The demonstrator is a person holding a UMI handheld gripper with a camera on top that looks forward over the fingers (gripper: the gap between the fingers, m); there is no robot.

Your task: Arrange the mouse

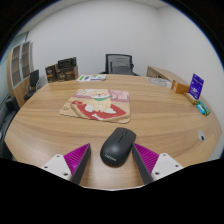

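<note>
A black computer mouse (pixel 117 146) lies on the wooden table (pixel 160 115), between my two fingertips, with a gap at each side. My gripper (pixel 112 160) is open; its purple pads (pixel 77 157) stand left and right of the mouse. Beyond the mouse, toward the left, lies a mouse mat (pixel 97 104) with a pale cartoon picture and a reddish border.
A black office chair (pixel 121 64) stands at the table's far side. A purple card (pixel 196 86) and a small blue thing (pixel 201 107) sit at the right edge. Papers (pixel 92 77) lie far off. Shelves (pixel 20 62) stand at the left wall.
</note>
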